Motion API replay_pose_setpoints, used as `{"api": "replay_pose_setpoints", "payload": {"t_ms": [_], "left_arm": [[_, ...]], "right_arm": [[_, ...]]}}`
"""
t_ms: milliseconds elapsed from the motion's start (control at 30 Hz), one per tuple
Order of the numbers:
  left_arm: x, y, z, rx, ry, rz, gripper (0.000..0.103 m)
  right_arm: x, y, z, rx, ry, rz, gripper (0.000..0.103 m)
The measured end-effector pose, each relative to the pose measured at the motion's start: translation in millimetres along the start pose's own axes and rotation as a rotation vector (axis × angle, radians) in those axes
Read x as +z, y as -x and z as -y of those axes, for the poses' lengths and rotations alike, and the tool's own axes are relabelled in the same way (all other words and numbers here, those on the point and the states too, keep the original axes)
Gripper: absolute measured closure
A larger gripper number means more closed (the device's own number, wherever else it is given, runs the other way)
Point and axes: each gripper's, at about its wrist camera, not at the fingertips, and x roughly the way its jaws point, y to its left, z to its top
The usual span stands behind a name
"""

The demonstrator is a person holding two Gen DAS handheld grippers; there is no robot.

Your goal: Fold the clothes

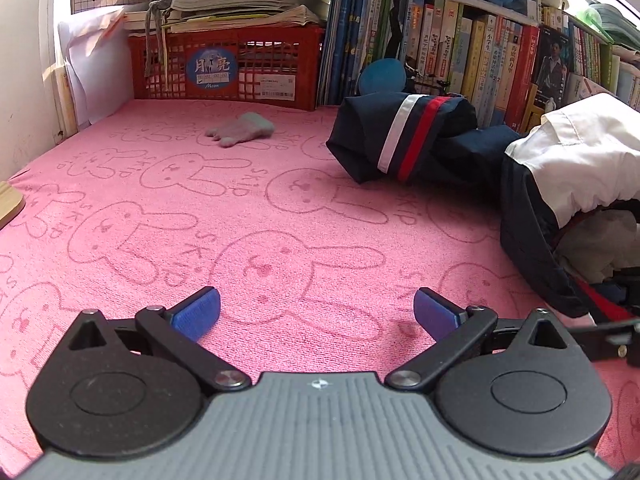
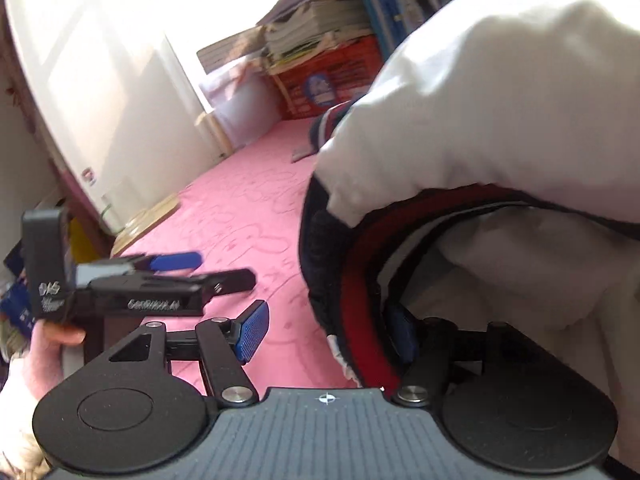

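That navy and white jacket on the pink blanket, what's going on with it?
A person is holding a gripper in each hand. The jacket lies bunched at the right side of the pink blanket, not yet folded. The right gripper is open, with the hem between its fingers. The left gripper is open over bare blanket, holding nothing.

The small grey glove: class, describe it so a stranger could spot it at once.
Start at the red plastic crate holding stacked papers at the far edge of the pink rabbit-print blanket. Just before it lies the small grey knitted glove, alone, flat, fingers splayed, apart from the navy striped garment.
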Motion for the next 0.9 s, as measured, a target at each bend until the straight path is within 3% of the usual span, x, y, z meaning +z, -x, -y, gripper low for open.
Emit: {"api": "replay_pose_setpoints", "payload": {"t_ms": [100,200,367,567,700,767,900], "left_arm": [[0.3,-2.8,4.8,0.020,-0.020,-0.006,0.000],[0.2,-3.4,7.7,0.032,-0.034,-0.010,0.000],[2.7,0.7,3.0,0.021,-0.004,-0.007,0.000],[32.2,2.8,6.6,-0.171,0.062,0.029,0.000],[36.4,-16.9,33.2,-0.175,0.002,-0.005,0.000],[34.8,-23.3,44.4,-0.177,-0.014,-0.020,0.000],[28.8,-31.2,60.7,-0.215,-0.028,-0.059,0.000]], "right_arm": [[-5.3,8.6,-15.9,-0.006,0.101,0.014,0.032],[-5.8,7.1,-13.1,0.002,0.063,0.034,0.023],[-6.7,4.6,-8.3,0.016,-0.001,0.067,0.022],[-15.4,14.5,-16.4,0.022,-0.037,0.125,0.022],[-35.9,44.8,-51.0,0.013,0.021,0.193,0.022],[-44.6,55.9,-68.7,-0.019,0.062,0.213,0.022],[-63.4,70.1,-118.8,-0.191,0.258,0.244,0.022]]}}
